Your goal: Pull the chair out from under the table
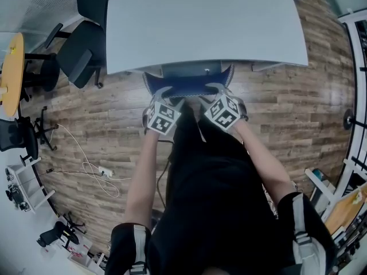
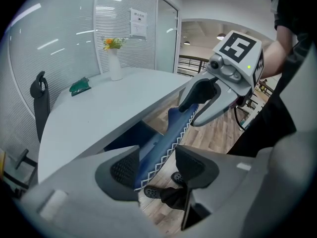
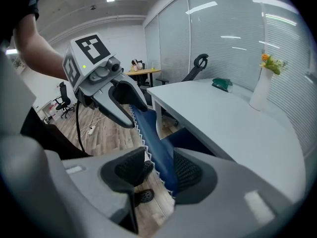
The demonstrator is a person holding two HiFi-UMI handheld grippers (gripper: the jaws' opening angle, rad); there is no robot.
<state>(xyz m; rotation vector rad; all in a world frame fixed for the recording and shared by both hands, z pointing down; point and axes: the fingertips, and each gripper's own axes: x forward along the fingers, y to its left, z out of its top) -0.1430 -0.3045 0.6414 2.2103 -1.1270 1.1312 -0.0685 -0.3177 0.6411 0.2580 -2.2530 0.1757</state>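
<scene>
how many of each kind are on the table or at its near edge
vase: 1
green packet: 1
chair: 1
left hand-held gripper, right hand-held gripper: 2
total: 5

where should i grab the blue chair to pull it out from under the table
The top edge of the backrest, from above on your side: the rest sits under the table, and this thin upright rim alone sticks out, slim enough to straddle.
</scene>
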